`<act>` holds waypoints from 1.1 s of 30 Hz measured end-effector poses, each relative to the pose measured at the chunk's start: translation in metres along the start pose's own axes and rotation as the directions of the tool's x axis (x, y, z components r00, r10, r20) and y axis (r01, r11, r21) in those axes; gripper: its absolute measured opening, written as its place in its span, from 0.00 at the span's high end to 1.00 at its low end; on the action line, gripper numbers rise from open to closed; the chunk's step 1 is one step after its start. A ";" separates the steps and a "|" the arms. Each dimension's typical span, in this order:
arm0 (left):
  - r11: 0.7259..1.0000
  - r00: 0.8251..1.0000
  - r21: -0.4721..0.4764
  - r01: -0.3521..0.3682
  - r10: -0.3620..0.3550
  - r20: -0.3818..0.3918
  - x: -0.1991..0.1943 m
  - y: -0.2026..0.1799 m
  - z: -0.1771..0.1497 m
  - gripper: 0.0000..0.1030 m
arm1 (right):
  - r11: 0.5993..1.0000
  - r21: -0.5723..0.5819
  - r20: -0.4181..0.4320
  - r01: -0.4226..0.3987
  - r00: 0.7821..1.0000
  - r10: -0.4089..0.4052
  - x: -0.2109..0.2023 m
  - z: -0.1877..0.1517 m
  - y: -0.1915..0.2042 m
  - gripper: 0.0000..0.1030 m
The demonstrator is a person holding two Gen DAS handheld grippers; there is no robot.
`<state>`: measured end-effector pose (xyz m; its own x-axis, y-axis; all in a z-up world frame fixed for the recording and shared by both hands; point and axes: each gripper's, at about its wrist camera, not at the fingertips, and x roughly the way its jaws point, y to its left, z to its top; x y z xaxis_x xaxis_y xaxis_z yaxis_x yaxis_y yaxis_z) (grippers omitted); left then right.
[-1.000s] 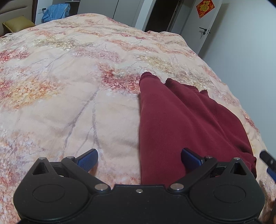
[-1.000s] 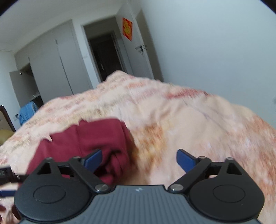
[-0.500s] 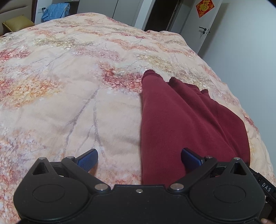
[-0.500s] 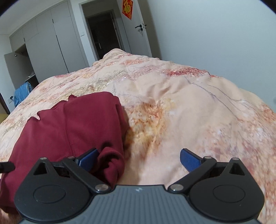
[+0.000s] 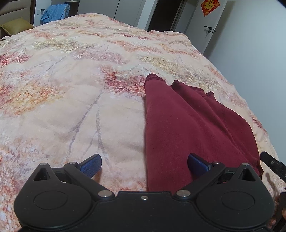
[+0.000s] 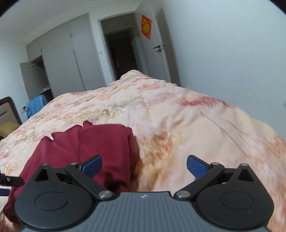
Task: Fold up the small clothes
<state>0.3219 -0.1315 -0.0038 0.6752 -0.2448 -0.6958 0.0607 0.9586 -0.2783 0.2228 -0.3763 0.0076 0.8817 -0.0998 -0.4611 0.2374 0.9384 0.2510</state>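
My left claw [image 5: 144,165] hangs low over the bed [image 5: 71,89], its blue pads set wide apart with nothing between them. The left pad sits above bare quilt; the right pad sits above the near end of the garment [image 5: 187,125]. The garment is dark red, folded into a long strip that runs away from me along the right side of the bed, close to its right edge. Its left edge is a straight fold; at the far end two cuffed or hemmed ends poke out side by side.

My right claw [image 6: 144,165] is also spread wide and holds nothing. Its view is tilted up and blurred on the quilt. From this side the garment [image 6: 85,148] lies low and to the left, with a seam running down it and a ragged-looking far hem. The left pad hovers over the cloth; I cannot tell whether it touches. The right pad is over bare quilt, well apart from the garment.

In the left view a black part of the right claw shows at the right margin, just beside the garment's near right corner.

Beyond the bed are a dark doorway [image 6: 121,55], a white door with a red paper square [image 6: 146,26], and blue cloth [image 5: 55,13] near the headboard side.
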 end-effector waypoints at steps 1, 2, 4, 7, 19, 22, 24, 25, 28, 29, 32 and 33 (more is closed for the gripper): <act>1.000 1.000 0.000 0.002 -0.002 -0.002 0.001 0.000 0.000 0.01 | 1.000 -0.016 -0.017 -0.016 1.000 0.016 0.006 0.003 0.001 0.00; 1.000 1.000 0.002 0.004 -0.004 -0.004 0.002 0.000 0.000 0.01 | 0.999 -0.030 -0.030 -0.028 0.999 0.027 0.012 0.004 0.002 0.00; 1.000 1.000 0.007 0.007 -0.007 -0.007 0.005 0.000 0.001 0.01 | 0.997 -0.062 -0.048 -0.039 0.998 0.036 0.023 0.002 0.003 0.00; 1.000 1.000 0.014 0.017 -0.016 -0.013 0.009 0.000 0.003 0.00 | 0.995 -0.093 -0.062 -0.031 0.998 0.025 0.035 -0.004 0.003 0.00; 0.999 0.998 -0.002 0.047 -0.047 0.043 0.014 0.001 0.010 0.01 | 0.981 -0.179 -0.041 -0.073 0.997 0.066 0.079 0.009 0.010 0.07; 0.998 0.994 -0.001 0.070 -0.070 0.080 0.013 0.000 0.013 0.01 | 0.971 -0.196 -0.021 -0.140 0.990 0.138 0.074 0.010 0.011 0.16; 0.995 0.993 0.002 0.098 -0.098 0.061 0.018 -0.001 0.016 0.01 | 0.965 -0.193 -0.032 -0.179 0.984 0.176 0.075 0.011 0.010 0.22; 0.994 0.993 0.005 0.108 -0.108 0.051 0.021 -0.003 0.016 0.01 | 0.963 -0.186 -0.039 -0.193 0.981 0.189 0.076 0.010 0.009 0.22; 0.993 0.993 0.028 0.116 -0.117 0.021 0.031 -0.008 0.015 0.01 | 0.962 -0.155 -0.048 -0.226 0.974 0.221 0.079 0.008 0.005 0.27; 0.993 0.994 0.039 0.109 -0.110 0.007 0.035 -0.010 0.014 0.01 | 0.961 -0.145 -0.049 -0.235 0.972 0.230 0.079 0.007 0.004 0.27; 0.993 0.996 0.073 0.092 -0.091 -0.005 0.041 -0.014 0.011 0.00 | 0.960 -0.112 -0.046 -0.258 0.966 0.254 0.080 0.003 -0.002 0.25; 0.993 0.996 0.080 0.092 -0.092 -0.005 0.041 -0.014 0.012 0.00 | 0.960 -0.099 -0.044 -0.263 0.965 0.260 0.081 0.002 -0.004 0.23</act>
<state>0.3577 -0.1533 -0.0211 0.6631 -0.3325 -0.6706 0.1809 0.9405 -0.2875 0.2938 -0.3888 -0.0294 0.8942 0.1625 -0.4170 -0.0449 0.9596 0.2778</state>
